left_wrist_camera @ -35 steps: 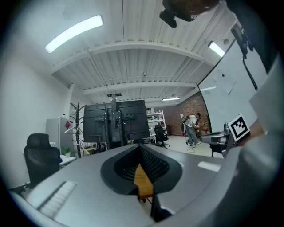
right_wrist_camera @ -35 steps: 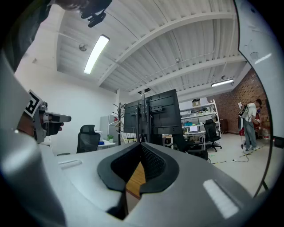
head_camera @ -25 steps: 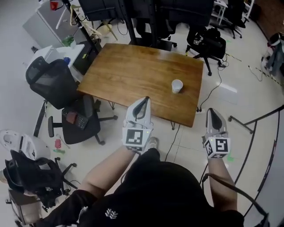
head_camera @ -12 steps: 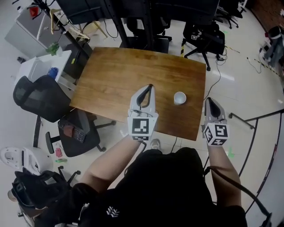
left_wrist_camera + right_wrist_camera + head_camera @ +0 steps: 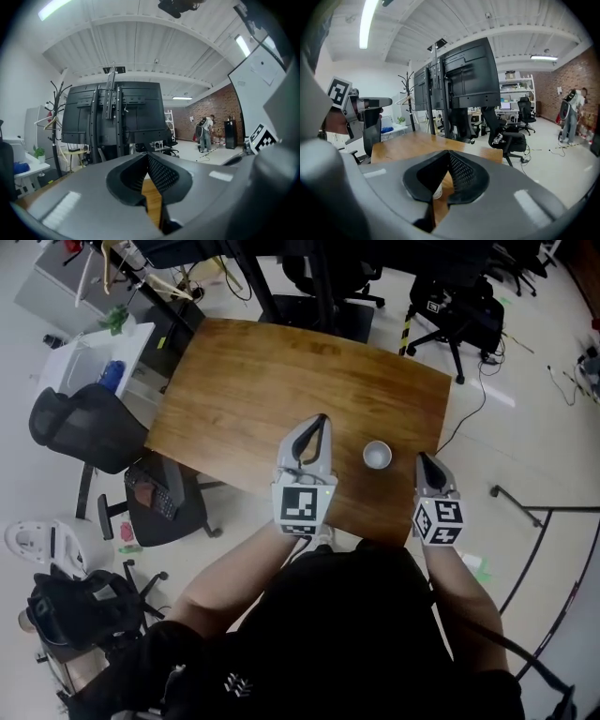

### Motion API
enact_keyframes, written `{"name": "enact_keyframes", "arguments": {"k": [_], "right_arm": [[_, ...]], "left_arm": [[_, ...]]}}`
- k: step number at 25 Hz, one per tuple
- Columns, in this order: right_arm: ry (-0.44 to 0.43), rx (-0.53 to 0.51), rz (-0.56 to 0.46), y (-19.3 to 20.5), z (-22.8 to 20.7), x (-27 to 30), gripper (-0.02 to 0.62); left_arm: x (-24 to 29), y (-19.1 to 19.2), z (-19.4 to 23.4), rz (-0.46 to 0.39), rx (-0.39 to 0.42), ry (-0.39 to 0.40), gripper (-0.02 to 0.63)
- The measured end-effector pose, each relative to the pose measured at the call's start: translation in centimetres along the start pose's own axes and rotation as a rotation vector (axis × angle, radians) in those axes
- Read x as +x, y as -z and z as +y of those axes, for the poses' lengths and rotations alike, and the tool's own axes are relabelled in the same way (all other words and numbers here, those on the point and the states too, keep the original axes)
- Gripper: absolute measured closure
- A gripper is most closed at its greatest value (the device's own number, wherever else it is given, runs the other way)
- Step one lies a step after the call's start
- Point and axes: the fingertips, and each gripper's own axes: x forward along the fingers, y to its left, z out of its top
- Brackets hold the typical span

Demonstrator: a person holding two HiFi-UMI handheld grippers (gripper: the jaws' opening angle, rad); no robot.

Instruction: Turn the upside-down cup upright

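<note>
Both the left tongs (image 5: pixel 320 420) and right tongs (image 5: pixel 421 458) are pressed together, empty. Our white cup (image 5: pixel 377 455) stands between them, by the near edge of the bench (image 5: pixel 234 381). We should spread the right tongs first, then take its wall gently.

Table top (image 5: pixel 234 381) is bare wood apart from one cup (image 5: pixel 377 455) near the front-right edge, so paths across it are open. The cup sits between the left gripper (image 5: pixel 320 420) and the right gripper (image 5: pixel 421 458), with a clear gap on each side (the right one hangs at the table's front-right corner). The far edge is walled by a black screen rack (image 5: pixel 319 277). The left side is crowded: office chair (image 5: pixel 89 418), second chair (image 5: pixel 164 493) at the front-left corner, white cart (image 5: pixel 94 357). Another chair (image 5: pixel 455 301) stands beyond the far-right corner.
</note>
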Motion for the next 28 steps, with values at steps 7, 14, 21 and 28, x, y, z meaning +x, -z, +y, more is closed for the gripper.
{"name": "enact_keyframes", "arguments": {"k": [7, 14, 21, 28], "right_arm": [[-0.062, -0.002, 0.087, 3.5, 0.2, 3.0, 0.592], [-0.130, -0.002, 0.177, 5.6, 1.3, 5.0, 0.529], [-0.158, 0.067, 0.265, 7.3, 2.4, 7.4, 0.509], [-0.133, 0.078, 0.354, 9.4, 2.3, 8.1, 0.517]], "left_arm": [[-0.9, 0.4, -0.5, 0.027, 0.006, -0.010, 0.606], [-2.2, 0.6, 2.8, 0.037, 0.003, -0.094, 0.606], [-3.3, 0.7, 4.7, 0.049, 0.019, -0.131, 0.606], [-3.8, 0.7, 6.2, 0.058, 0.025, -0.162, 0.606]]}}
